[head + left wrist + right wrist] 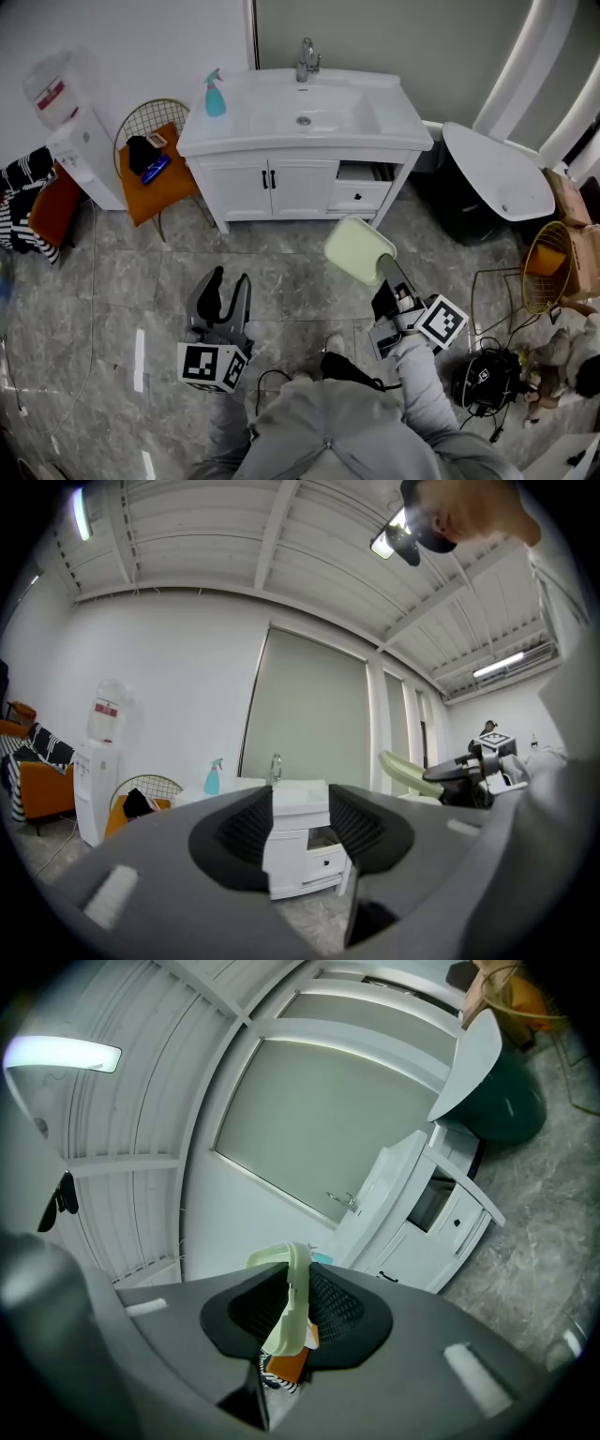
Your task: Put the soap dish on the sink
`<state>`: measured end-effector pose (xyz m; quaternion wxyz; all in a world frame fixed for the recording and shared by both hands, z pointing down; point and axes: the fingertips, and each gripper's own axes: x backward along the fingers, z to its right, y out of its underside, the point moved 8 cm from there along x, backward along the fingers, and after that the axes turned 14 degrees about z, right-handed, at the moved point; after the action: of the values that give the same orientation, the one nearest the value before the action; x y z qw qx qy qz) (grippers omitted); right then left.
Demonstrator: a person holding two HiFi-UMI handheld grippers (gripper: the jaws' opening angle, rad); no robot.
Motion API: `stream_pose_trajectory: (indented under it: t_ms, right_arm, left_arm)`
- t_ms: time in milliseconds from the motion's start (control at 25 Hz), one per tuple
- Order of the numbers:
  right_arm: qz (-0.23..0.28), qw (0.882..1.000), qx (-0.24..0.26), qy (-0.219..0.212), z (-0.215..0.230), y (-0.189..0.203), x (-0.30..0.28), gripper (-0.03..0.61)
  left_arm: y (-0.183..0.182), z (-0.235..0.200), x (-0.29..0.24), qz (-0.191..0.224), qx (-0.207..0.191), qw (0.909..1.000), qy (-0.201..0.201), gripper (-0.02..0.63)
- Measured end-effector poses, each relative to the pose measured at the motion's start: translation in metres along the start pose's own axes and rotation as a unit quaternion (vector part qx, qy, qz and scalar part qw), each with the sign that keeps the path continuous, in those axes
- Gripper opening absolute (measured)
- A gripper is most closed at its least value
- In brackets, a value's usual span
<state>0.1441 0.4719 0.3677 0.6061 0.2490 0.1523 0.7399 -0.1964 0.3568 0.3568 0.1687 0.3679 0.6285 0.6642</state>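
Nearest the person, the left gripper [228,286] sits at about 10 o'clock from the torso. Its jaws stand moderately apart with nothing gripped, and only the far cabinet [272,187] shows through the gap. At about 1 o'clock the right gripper [387,279] is clamped tight on the near edge of the pale green soap dish [359,248]. In the right gripper view the dish's thin rim is pinched between the pads. The dish is in the air above the floor, well short of the cabinet. Its length carries on from the jaws toward 11 o'clock, broad face turned upward. Farther off at 12 o'clock is the white sink [384,117], with a blue spray bottle [215,94] at its 9 o'clock end.
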Motion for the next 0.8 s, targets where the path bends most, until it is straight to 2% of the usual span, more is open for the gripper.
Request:
stream_pose_trajectory:
  t_ms: [320,800]
  right_arm:
    - [-0.005,1.0,-0.012,0.009,0.022,-0.007,-0.041,0.067]
    - [-0.042,0.999,-0.022,0.004,0.082,-0.043,-0.166,0.067]
  left_arm:
    - [0.018,-0.015,-0.037,-0.003,0.003,0.9999,-0.011,0.201]
    - [0.049,-0.029,-0.163,-0.005,-0.011,0.9995,-0.028,0.201]
